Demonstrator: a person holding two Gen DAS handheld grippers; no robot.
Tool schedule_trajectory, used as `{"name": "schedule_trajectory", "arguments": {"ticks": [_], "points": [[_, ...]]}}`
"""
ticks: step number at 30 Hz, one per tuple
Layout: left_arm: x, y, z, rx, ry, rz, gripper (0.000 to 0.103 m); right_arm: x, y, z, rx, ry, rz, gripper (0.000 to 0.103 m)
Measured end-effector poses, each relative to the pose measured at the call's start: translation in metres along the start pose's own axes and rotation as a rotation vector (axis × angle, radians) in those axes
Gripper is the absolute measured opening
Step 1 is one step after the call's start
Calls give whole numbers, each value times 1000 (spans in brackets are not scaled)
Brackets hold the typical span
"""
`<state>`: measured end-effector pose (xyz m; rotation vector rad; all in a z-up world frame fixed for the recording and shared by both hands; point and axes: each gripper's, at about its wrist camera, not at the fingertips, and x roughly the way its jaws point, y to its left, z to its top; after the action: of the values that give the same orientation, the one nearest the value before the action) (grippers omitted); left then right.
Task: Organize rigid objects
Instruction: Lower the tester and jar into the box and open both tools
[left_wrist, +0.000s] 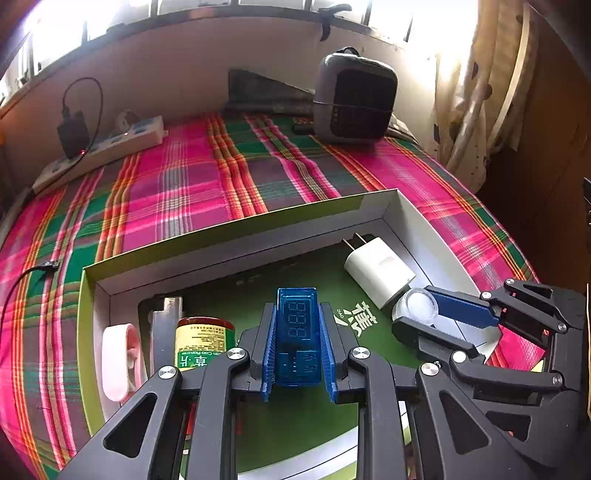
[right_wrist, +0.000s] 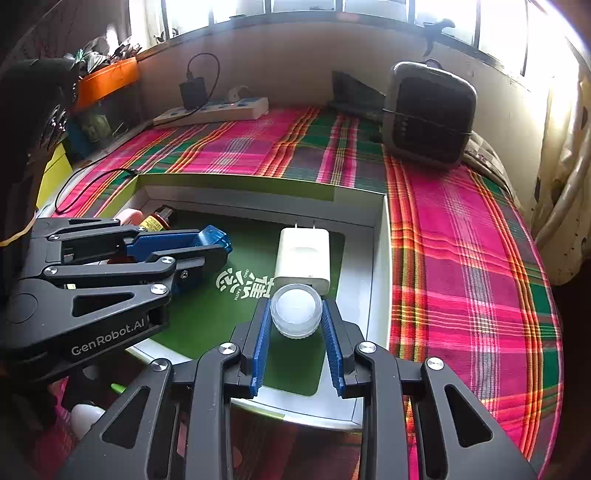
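Two grippers are hovering over an open box (right_wrist: 380, 236) with a green printed floor. "GenRobot.AI" is reading in white on the left gripper's (left_wrist: 297, 328) black arm; the box floor's white characters and the yellow-green label on a red-capped bottle (left_wrist: 201, 341) are showing too small to read. The left gripper is clamping a translucent blue meter (left_wrist: 297, 332) displaying "888" between nearly closed jaws. The right gripper (right_wrist: 295, 314), slightly wider, is gripping a small white round jar (right_wrist: 295, 308), just ahead of which a white charger (right_wrist: 304, 256) is lying.
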<state>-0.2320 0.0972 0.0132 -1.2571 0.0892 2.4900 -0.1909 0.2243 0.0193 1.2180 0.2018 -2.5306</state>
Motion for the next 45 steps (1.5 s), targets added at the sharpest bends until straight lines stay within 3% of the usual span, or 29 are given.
{"name": "schedule_trajectory", "arguments": {"ticks": [25,45], "points": [[3,1,1,3,3,19,22,1,4,-1,-26,-6,-16,29],[-1,0,0,0,-9,-1,33,-2,5,-2,-13,-28,4,37]]}}
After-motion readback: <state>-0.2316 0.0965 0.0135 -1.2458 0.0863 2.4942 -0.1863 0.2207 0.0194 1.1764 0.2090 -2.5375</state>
